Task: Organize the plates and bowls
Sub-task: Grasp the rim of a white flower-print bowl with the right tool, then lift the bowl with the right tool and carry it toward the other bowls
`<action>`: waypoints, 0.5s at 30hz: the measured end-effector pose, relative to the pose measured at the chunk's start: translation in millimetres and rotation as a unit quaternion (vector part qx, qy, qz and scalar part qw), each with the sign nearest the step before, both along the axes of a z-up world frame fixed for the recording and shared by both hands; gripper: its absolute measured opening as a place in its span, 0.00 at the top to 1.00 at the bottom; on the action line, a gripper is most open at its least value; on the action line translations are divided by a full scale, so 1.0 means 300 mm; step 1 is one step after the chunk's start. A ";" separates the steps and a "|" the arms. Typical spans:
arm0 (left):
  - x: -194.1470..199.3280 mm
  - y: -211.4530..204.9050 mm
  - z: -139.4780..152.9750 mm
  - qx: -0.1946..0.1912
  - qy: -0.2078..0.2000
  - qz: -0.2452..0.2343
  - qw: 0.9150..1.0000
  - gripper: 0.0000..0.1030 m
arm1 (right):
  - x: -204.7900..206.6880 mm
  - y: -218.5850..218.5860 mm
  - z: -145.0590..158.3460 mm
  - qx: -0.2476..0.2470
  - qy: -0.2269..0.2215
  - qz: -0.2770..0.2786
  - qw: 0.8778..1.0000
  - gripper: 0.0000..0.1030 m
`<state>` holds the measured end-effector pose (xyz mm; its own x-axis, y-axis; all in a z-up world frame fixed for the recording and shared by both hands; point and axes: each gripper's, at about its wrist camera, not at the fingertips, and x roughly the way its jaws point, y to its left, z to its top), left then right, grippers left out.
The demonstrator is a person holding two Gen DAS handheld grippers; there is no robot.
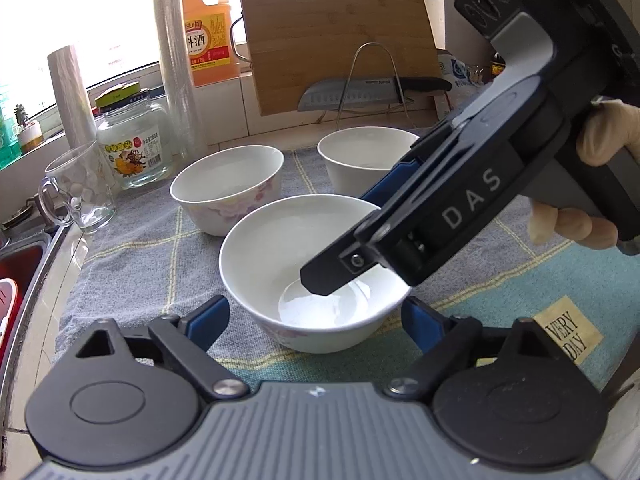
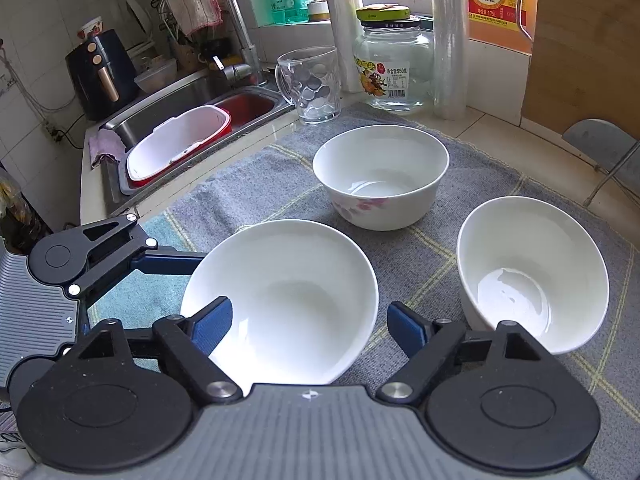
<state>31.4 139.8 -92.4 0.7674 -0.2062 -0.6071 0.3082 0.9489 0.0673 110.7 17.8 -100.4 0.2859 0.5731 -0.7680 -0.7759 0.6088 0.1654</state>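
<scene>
Three white bowls stand on a grey-blue checked cloth [image 1: 132, 248]. The near bowl [image 1: 288, 256] lies between the open fingers of my left gripper [image 1: 316, 320]. My right gripper [image 1: 384, 224] reaches in from the right, straddling that bowl's right rim, one finger inside and one outside. In the right wrist view the near bowl [image 2: 288, 300] sits between the open fingers of my right gripper [image 2: 310, 328], with my left gripper's finger [image 2: 168, 262] beside its left rim. A floral bowl [image 2: 380, 176] stands behind and a plain bowl [image 2: 528, 272] to the right.
A glass mug [image 2: 312, 84], a glass jar [image 2: 392, 68], a plastic-wrapped cup stack [image 2: 450, 40] and an orange bottle [image 2: 500, 0] line the back. A sink [image 2: 208, 92] with a red-white tub [image 2: 180, 140] is left. A cutting board [image 1: 340, 36] and knife [image 1: 360, 94] stand behind.
</scene>
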 end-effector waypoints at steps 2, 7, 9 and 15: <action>0.006 0.001 -0.002 -0.001 0.001 -0.003 1.000 0.14 | 0.004 0.003 0.001 0.002 0.002 0.001 1.000 0.17; 0.011 0.000 0.000 -0.004 0.000 -0.010 1.000 0.15 | 0.013 0.008 0.000 0.005 0.007 0.005 1.000 0.20; 0.011 0.001 0.000 -0.004 0.000 -0.011 1.000 0.15 | 0.015 0.008 0.000 0.008 0.012 0.006 1.000 0.22; 0.014 0.003 0.003 -0.003 0.004 -0.015 1.000 0.15 | 0.019 0.004 0.006 0.012 0.021 0.005 1.000 0.22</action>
